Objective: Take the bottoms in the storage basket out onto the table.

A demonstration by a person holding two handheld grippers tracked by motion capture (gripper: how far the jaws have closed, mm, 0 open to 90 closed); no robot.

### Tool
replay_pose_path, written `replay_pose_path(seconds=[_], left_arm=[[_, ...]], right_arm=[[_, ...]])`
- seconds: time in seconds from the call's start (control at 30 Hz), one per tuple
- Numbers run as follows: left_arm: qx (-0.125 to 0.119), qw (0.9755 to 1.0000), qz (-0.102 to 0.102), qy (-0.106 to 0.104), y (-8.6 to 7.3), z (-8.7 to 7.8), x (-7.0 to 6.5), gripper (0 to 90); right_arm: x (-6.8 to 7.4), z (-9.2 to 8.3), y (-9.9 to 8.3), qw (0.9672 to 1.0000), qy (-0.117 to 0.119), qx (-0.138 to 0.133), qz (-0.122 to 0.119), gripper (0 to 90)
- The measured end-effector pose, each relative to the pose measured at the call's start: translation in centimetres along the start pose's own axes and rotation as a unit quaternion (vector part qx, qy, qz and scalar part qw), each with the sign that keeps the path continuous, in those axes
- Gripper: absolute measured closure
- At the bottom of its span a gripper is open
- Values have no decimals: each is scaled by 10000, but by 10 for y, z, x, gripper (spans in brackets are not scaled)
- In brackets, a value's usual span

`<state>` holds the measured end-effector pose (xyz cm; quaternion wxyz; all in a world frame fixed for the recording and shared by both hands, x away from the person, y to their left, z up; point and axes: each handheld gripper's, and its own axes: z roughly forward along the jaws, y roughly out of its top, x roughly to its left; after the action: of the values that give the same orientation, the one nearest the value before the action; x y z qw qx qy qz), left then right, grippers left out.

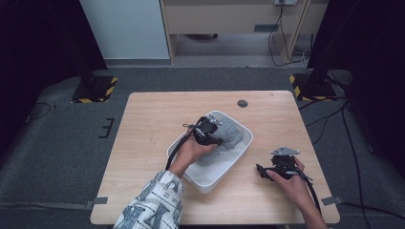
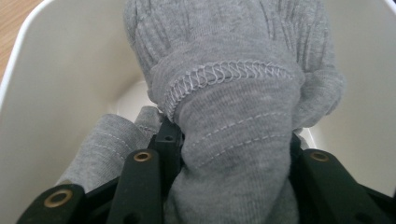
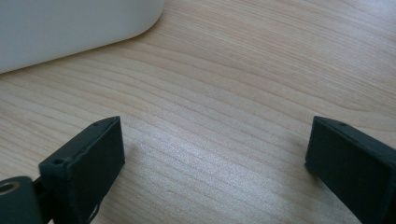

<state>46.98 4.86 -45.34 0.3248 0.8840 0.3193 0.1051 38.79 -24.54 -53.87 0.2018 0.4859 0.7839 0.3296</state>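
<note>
The right gripper (image 3: 215,161) is hovering over the bare table (image 3: 243,93), its jaws standing wide apart with nothing between them. A white tub (image 3: 65,28) is sitting at eleven o'clock.

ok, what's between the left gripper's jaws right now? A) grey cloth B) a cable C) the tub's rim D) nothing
A: in the left gripper view the left gripper has its jaws pressed on a fold of grey cloth, inside the white tub.
</note>
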Motion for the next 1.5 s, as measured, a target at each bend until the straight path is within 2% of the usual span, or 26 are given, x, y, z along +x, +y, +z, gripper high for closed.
replay_pose_path(seconds=[0.37,0.57,0.67,0.73,0.97,1.17,1.5], left_arm=[[-45,10000,29,9,3,-7,-1,576],[-17,10000,66,-53,4,-2,2,576],[-28,10000,22,-70,4,-3,3,575],[-7,10000,73,-48,6,-5,3,575],[-19,9999,120,0,12,-15,6,575],[-98,9999,30,-46,15,-27,12,574],[-330,9994,73,-88,26,-44,9,574]], right_arm=[[1,-1,0,10000,25,-72,-24,103],[1,-2,-1,10000,33,-83,-24,111],[2,-2,-1,10000,20,-82,-27,110],[2,-2,-2,10000,12,-78,-7,110],[2,-2,-2,10000,9,-73,-29,102],[4,-3,-2,10000,-11,-65,12,102],[4,-2,-2,10000,9,-54,-12,88]])
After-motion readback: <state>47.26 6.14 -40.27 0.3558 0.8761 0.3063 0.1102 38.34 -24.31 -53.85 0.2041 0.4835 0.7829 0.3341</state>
